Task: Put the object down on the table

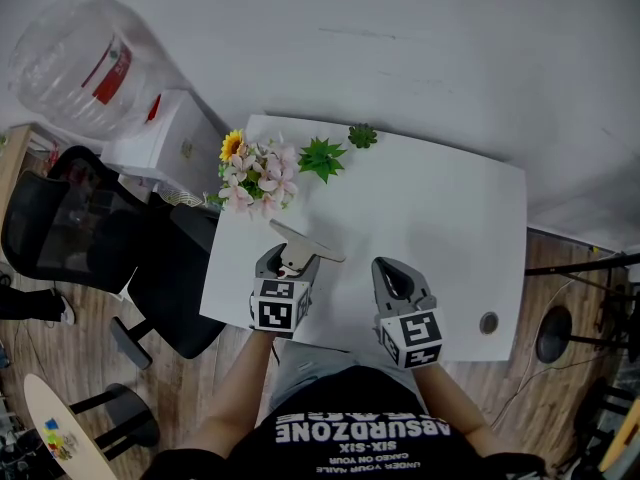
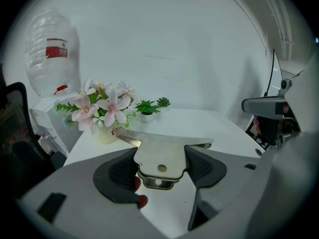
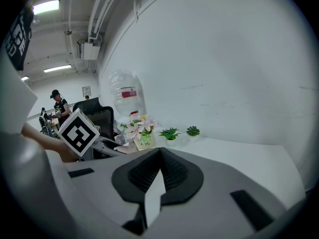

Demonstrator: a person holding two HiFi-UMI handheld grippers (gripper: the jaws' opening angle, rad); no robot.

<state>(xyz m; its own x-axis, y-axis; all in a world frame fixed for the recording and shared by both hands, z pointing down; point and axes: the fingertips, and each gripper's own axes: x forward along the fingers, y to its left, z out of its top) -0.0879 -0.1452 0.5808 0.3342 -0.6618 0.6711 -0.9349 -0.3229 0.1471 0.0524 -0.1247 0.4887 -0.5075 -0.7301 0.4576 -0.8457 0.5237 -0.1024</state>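
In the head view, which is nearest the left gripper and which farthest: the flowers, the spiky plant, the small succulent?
From the left gripper:
1. Flowers, ahead, slightly left.
2. Spiky plant, ahead, slightly right.
3. Small succulent, farther right, at the back.

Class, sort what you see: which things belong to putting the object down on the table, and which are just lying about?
Belongs to the job:
flat metal piece; left gripper, shut on it; table

Just lying about:
flower bouquet; spiky green plant; small succulent; water bottle; office chair; right gripper, shut, idle
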